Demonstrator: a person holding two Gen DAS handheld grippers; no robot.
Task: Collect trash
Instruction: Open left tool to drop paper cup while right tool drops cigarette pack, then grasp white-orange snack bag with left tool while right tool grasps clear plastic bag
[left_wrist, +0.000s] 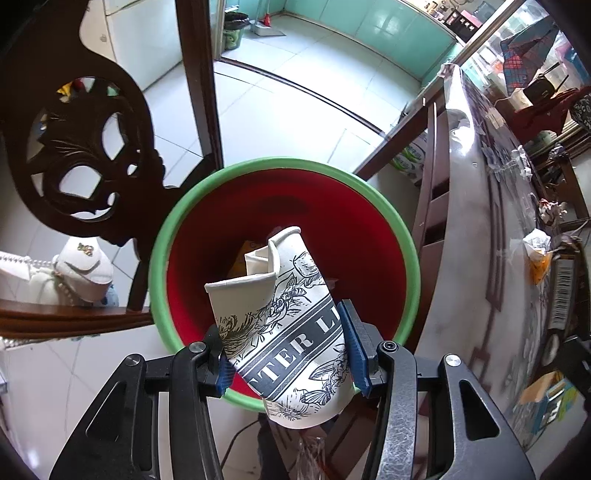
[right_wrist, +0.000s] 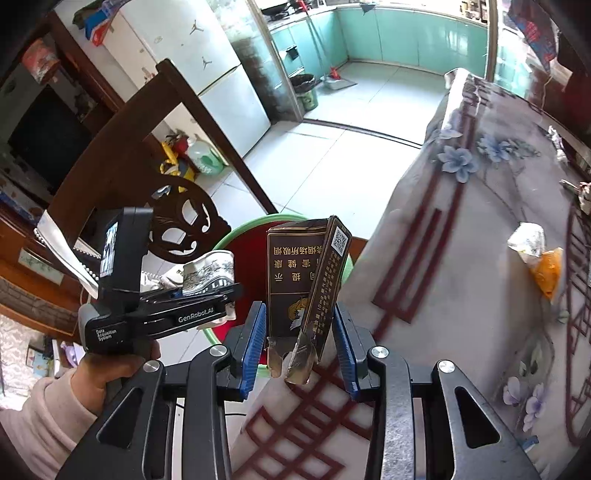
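My left gripper (left_wrist: 286, 354) is shut on a crushed white paper cup (left_wrist: 284, 321) with black print, held just above the red bin with a green rim (left_wrist: 284, 164). Some trash lies at the bin's bottom (left_wrist: 251, 254). In the right wrist view the left gripper (right_wrist: 225, 291) shows with the cup (right_wrist: 208, 271) over the bin (right_wrist: 255, 225). My right gripper (right_wrist: 299, 343) is shut on a torn dark cigarette pack (right_wrist: 306, 280), held at the table edge beside the bin.
A carved dark wooden chair (left_wrist: 85, 155) stands left of the bin. The table with a flowered cloth (right_wrist: 461, 295) is on the right, with a crumpled orange-and-white wrapper (right_wrist: 539, 258) on it. A white bag (left_wrist: 81, 273) sits on the chair.
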